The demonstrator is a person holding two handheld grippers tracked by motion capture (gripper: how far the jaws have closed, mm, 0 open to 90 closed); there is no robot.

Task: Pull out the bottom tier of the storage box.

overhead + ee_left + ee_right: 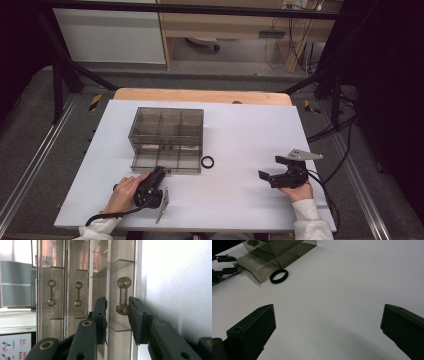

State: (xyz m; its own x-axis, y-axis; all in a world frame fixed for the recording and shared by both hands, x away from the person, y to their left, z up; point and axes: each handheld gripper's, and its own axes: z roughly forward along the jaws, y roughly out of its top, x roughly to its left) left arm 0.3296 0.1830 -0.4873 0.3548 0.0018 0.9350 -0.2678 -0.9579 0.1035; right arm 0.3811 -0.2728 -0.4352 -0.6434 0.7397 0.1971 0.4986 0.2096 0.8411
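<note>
While the left gripper clasps a drawer handle, one smoky clear cabinet and one black ring lie tabled; right gripper gapes.

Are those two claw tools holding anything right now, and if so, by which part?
The left gripper has its jaws around the drawer handle of the smoky plastic drawer box, at the handle's lower knob; whether they pinch it I can't tell. The right gripper is open and holds nothing.

Both grippers black, screw holes in jaw links; grey triangular plates, black cables; white sleeves near table edge.
</note>
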